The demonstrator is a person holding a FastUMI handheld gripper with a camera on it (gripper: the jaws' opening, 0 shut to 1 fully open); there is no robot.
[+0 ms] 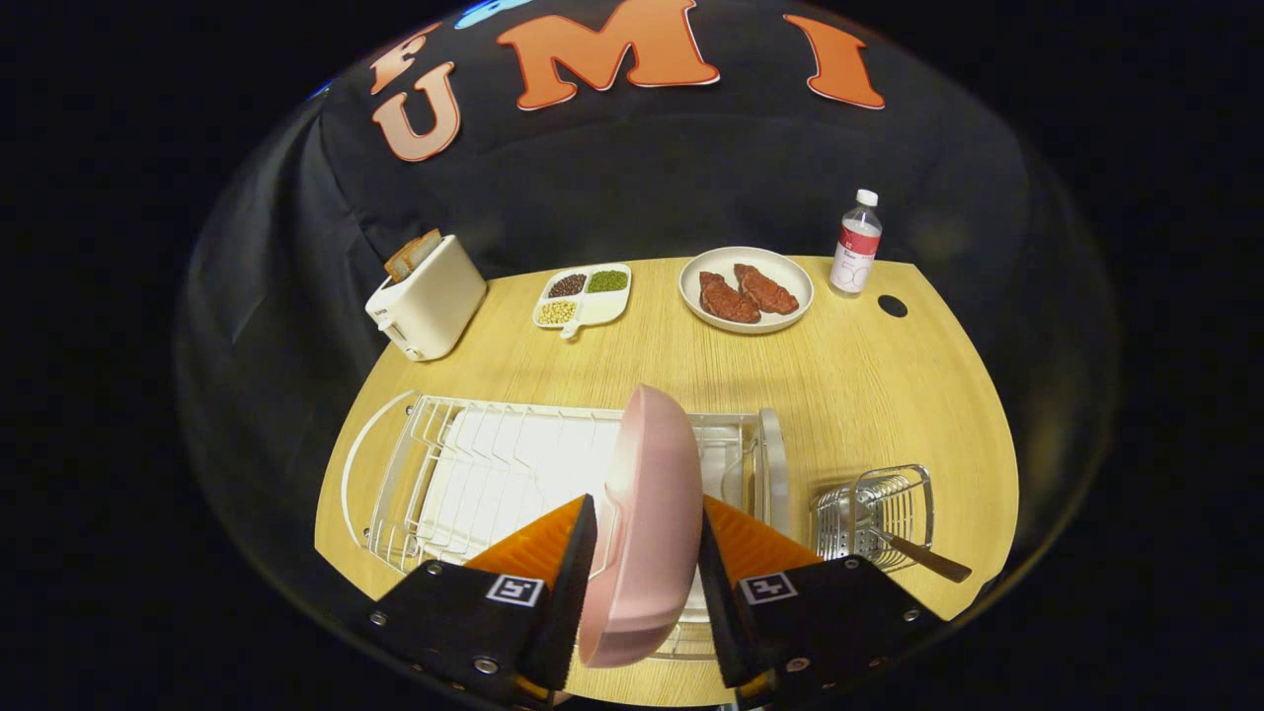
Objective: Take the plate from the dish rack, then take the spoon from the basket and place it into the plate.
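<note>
Tongs (pixel 640 568) clamped on pink plate (pixel 647 513), lower centre, above dish rack (pixel 444 464); lift clear, set flat on worktop (pixel 869 385).

Toaster (pixel 427 296), snack tray (pixel 583 294), meat dish (pixel 746 288), bottle (pixel 855 243).

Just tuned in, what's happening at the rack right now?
The claw is shut on the pink plate, held on edge between its fingers above the white dish rack. The spoon is not yet touched: it sits in the wire basket just right of the rack, handle poking out. Beyond the rack on the table stand a toaster, a divided dish, a plate of meat and a bottle.
</note>
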